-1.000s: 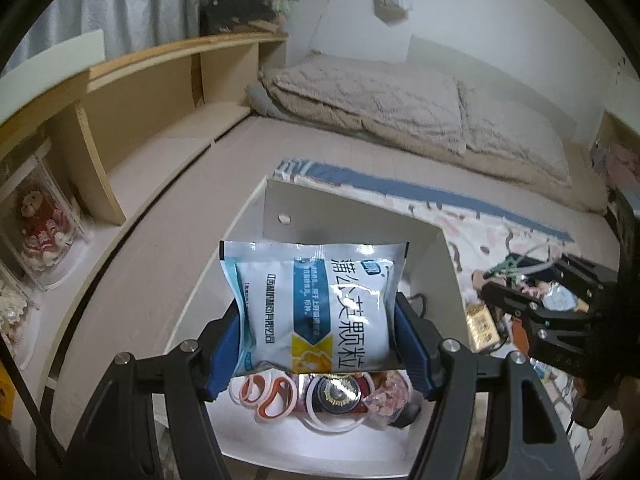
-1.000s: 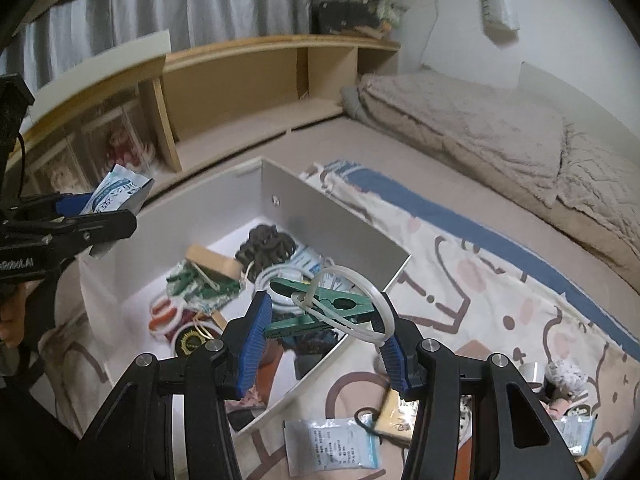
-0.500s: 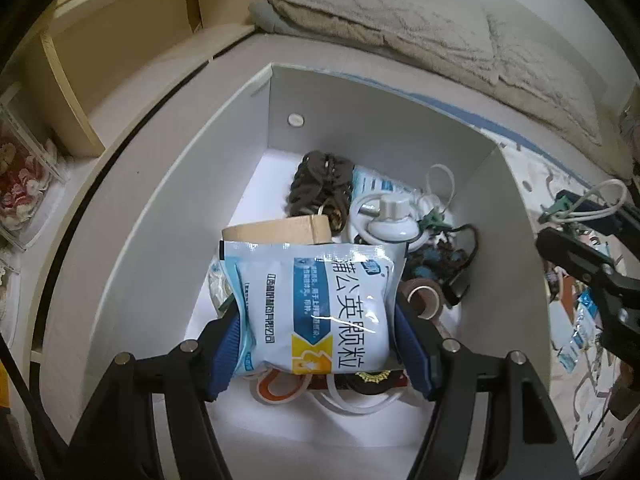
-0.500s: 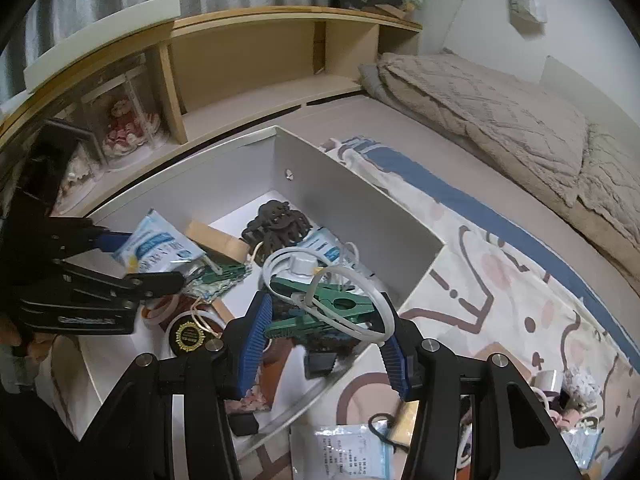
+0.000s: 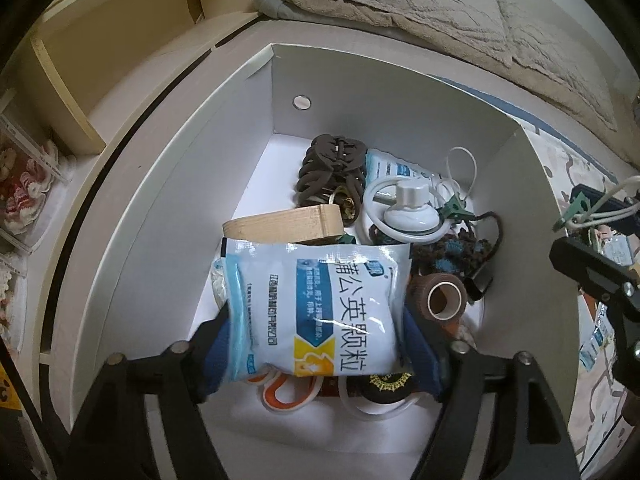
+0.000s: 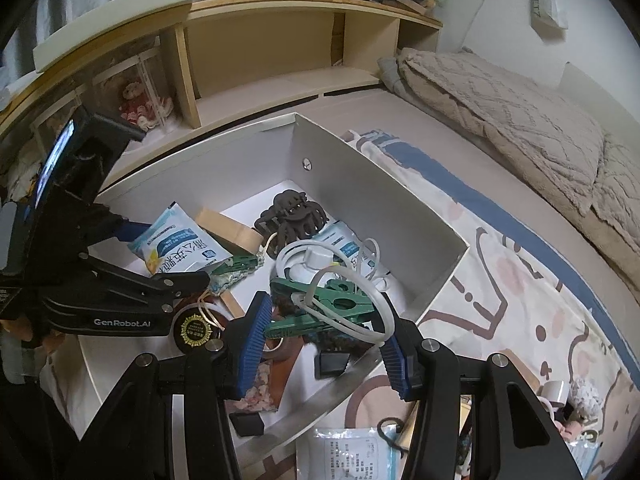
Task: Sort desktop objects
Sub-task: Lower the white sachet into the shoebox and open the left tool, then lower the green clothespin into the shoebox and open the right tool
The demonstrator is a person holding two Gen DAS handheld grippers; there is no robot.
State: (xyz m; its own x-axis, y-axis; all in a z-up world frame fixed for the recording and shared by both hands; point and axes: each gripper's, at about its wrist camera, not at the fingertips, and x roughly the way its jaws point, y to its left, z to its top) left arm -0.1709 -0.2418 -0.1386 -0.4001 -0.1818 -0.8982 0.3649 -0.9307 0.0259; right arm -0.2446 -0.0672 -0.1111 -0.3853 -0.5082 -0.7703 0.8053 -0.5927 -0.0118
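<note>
Left hand-held gripper [image 5: 316,344] jaws opening around sachet [image 5: 320,308] over box [image 5: 192,184].

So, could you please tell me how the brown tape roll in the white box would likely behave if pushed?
The brown tape roll lies flat on its side, hollow core up, so it would probably slide, not roll. It looks light. The cord tangle crowding it would likely block or shift with it.

"GenRobot.AI" stands on the left tongs [image 6: 120,256]; the sachet [image 5: 320,304] reads "蒲公英颗粒".
</note>
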